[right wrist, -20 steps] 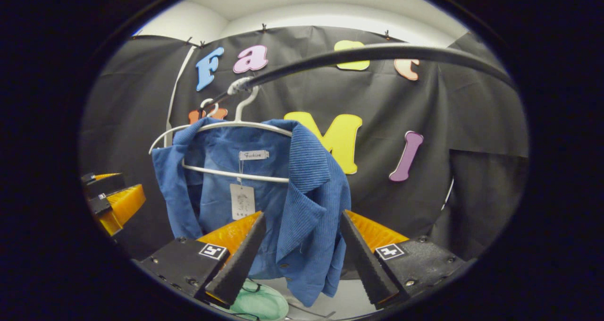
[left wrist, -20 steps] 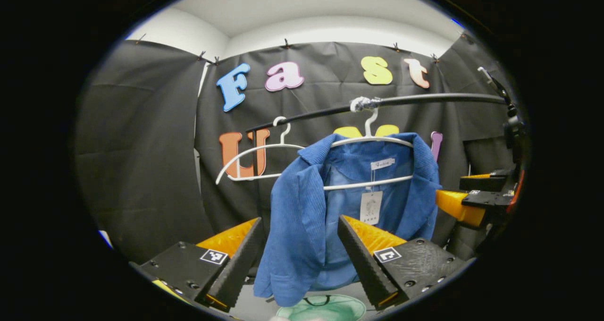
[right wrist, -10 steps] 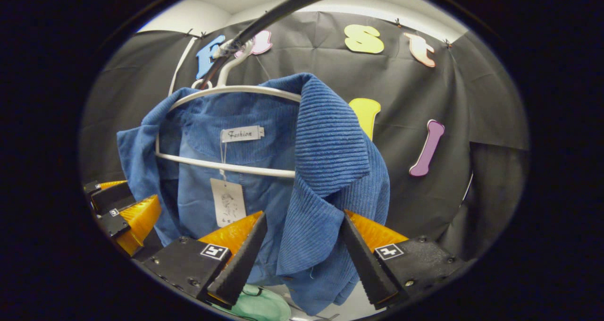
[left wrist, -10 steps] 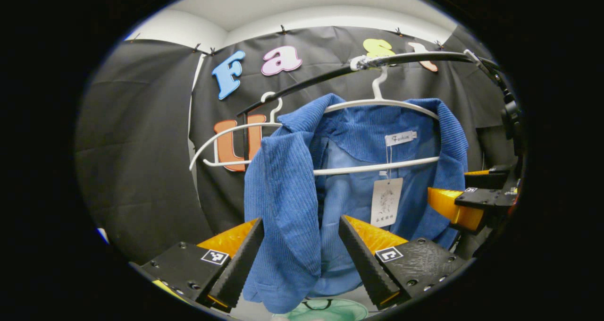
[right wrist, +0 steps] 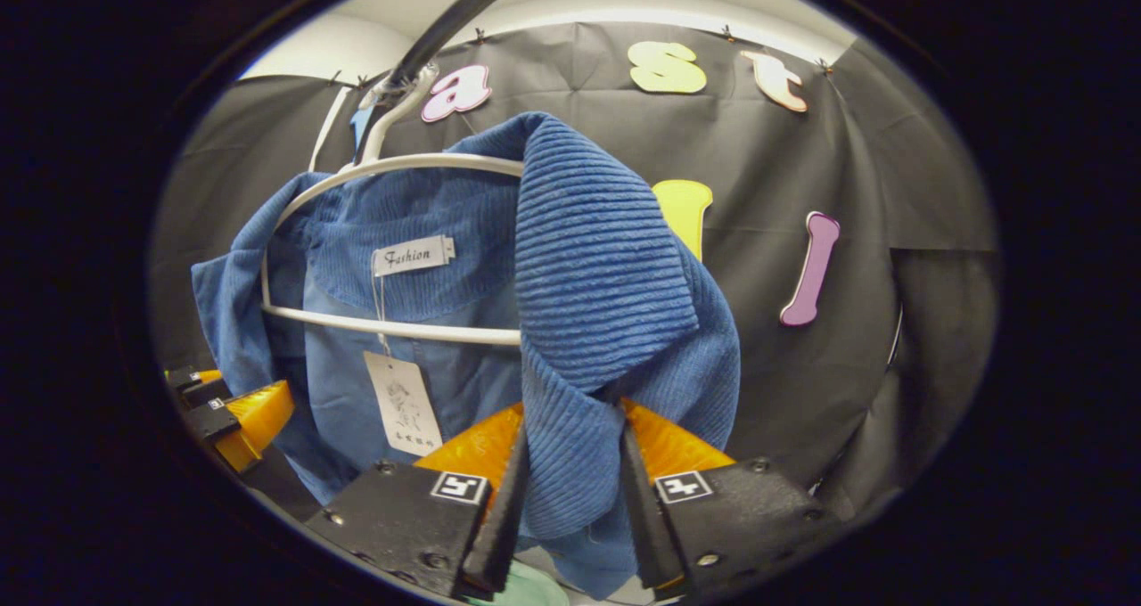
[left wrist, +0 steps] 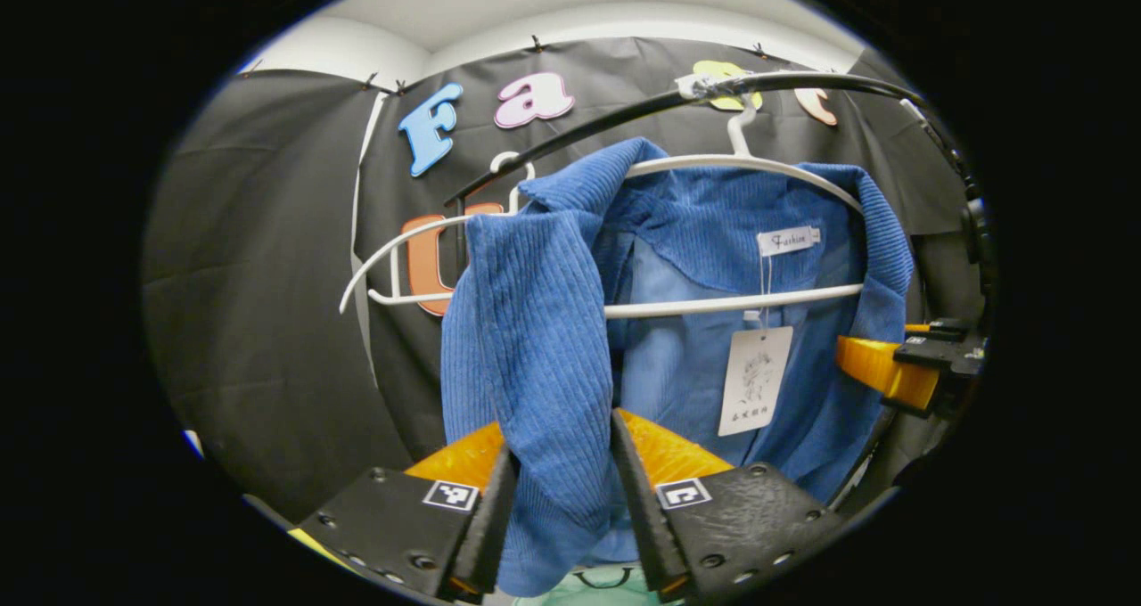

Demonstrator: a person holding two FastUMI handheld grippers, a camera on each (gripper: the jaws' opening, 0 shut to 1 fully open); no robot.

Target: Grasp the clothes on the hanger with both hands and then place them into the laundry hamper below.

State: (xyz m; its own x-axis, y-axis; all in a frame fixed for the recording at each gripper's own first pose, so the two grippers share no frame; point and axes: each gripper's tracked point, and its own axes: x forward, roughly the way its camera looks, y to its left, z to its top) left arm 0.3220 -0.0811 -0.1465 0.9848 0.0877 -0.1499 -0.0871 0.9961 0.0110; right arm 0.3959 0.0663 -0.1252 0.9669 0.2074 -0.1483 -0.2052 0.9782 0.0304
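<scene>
Your blue jacket [left wrist: 677,258] hangs lengthwise down from the white hanger [left wrist: 758,162] on the black rail [left wrist: 624,116]. Your left gripper [left wrist: 560,517] and right gripper [right wrist: 570,499] each pinch a front edge. Below, probably the green hamper [left wrist: 615,579]; black cloth wall [left wrist: 258,276] behind.

My jacket [left wrist: 544,339] is blue ribbed corduroy with a paler blue lining. Its hanger [left wrist: 713,303] is white, the paper tag [left wrist: 753,379] white, the rail [left wrist: 802,82] black. Pale green hamper [left wrist: 602,588] below
</scene>
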